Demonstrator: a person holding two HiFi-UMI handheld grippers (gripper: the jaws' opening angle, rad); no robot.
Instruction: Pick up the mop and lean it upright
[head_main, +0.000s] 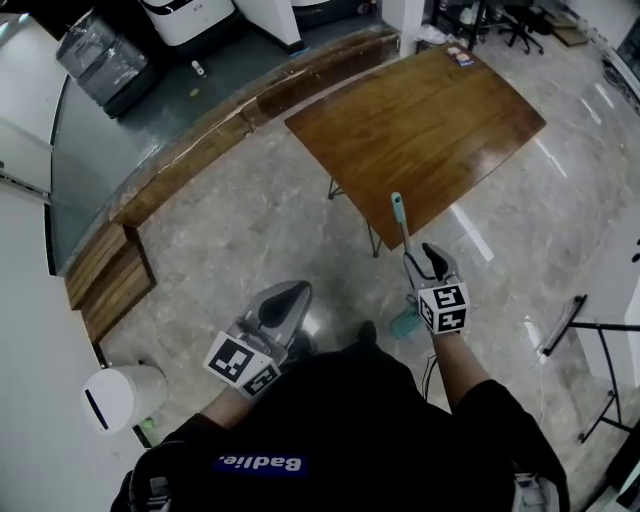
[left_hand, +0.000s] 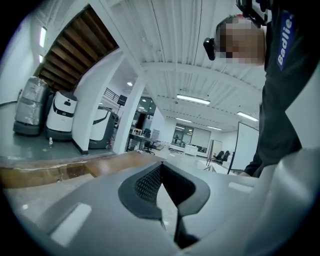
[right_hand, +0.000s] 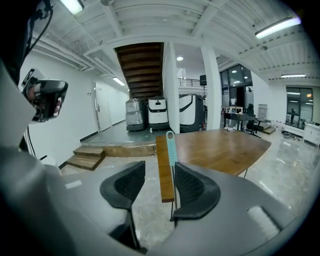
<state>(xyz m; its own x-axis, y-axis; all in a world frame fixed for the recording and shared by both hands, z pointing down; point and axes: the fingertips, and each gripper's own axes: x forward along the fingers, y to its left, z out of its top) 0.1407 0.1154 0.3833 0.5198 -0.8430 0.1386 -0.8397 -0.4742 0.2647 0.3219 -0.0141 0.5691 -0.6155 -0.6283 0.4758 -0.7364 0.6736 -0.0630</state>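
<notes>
The mop's thin pole (head_main: 403, 232) stands nearly upright, its teal grip end (head_main: 396, 201) resting against the edge of the wooden table (head_main: 420, 120). Its teal head (head_main: 405, 322) sits on the floor by my feet. My right gripper (head_main: 431, 258) is just right of the pole. In the right gripper view the teal grip (right_hand: 170, 148) and pole rise in the gap between the jaws, close to the right pad (right_hand: 187, 187). The right gripper (right_hand: 159, 169) is open and the left pad stands clear of the pole. My left gripper (head_main: 287, 299) hangs lower left, shut (left_hand: 160, 167) and empty.
A white bin (head_main: 120, 398) stands at lower left beside wooden steps (head_main: 105, 275) leading to a raised platform. A black metal stand (head_main: 590, 340) is on the right. Cleaning machines (right_hand: 157, 114) line the platform beyond the table (right_hand: 225, 147).
</notes>
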